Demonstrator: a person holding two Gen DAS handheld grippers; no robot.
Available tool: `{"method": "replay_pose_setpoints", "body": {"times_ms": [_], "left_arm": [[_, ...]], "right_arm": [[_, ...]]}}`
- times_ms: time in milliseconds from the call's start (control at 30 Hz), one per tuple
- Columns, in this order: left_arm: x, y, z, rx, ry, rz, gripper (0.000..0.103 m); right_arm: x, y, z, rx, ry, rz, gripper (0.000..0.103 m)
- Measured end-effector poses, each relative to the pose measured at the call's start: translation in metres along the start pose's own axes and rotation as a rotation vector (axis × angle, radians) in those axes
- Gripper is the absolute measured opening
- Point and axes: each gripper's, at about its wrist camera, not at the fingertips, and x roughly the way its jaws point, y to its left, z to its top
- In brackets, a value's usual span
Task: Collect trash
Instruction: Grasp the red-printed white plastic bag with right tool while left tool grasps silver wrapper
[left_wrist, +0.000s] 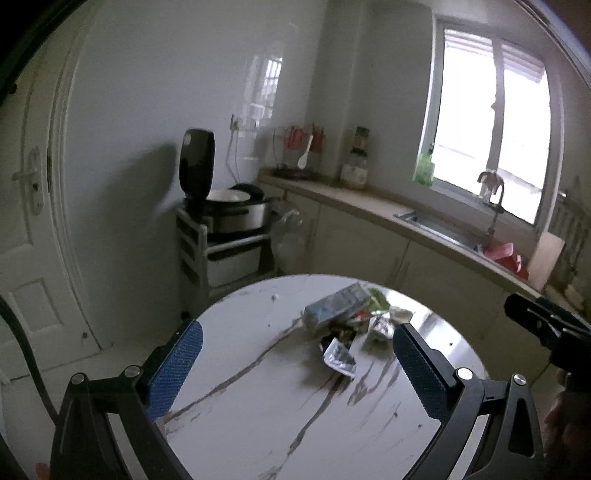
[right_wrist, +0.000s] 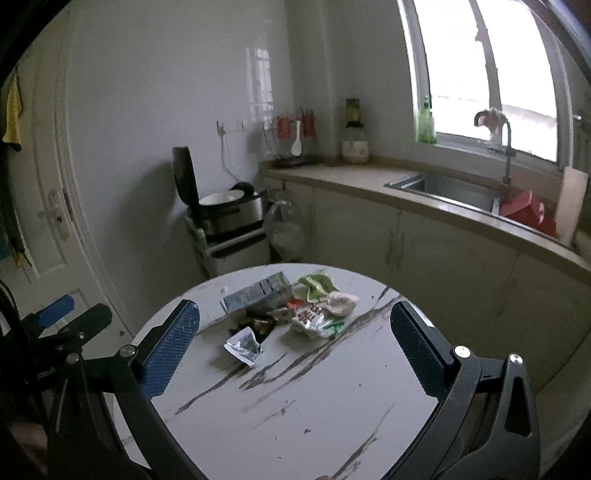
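You haven't really started: the whole trash pile (right_wrist: 284, 310) sits on the round table (right_wrist: 295, 406), far side. Your left gripper (left_wrist: 295, 369) and right gripper (right_wrist: 295, 354) are both spread wide, holding nothing.

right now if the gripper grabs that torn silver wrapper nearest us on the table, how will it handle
The silver wrapper looks crumpled and torn open, so it is probably very light and floppy. Its shiny foil may slip on the glossy table if pushed, so pinching a raised edge seems safer.
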Motion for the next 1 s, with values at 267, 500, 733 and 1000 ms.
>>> {"method": "replay_pose_setpoints", "body": {"times_ms": [267,500,733,1000], "left_arm": [[0.056,-0.014,-0.001,0.033,0.137,-0.027,0.102],[0.141,-0.019,0.009,0.032,0.288,-0.03,0.102],[0.219,-0.019,0.013,0.006,0.415,-0.02,0.102],[0.267,-0.02,0.03,0.041,0.448,0.012,0.099]], "right_arm": [[0.043,-0.02,-0.014,0.01,0.106,-0.043,0.103],[0.115,-0.048,-0.036,0.047,0.258,-0.034,0.103],[0.186,-0.067,-0.052,0.064,0.384,0.005,0.103],[0.25,-0.064,-0.058,0.084,0.462,0.044,0.103]]}}
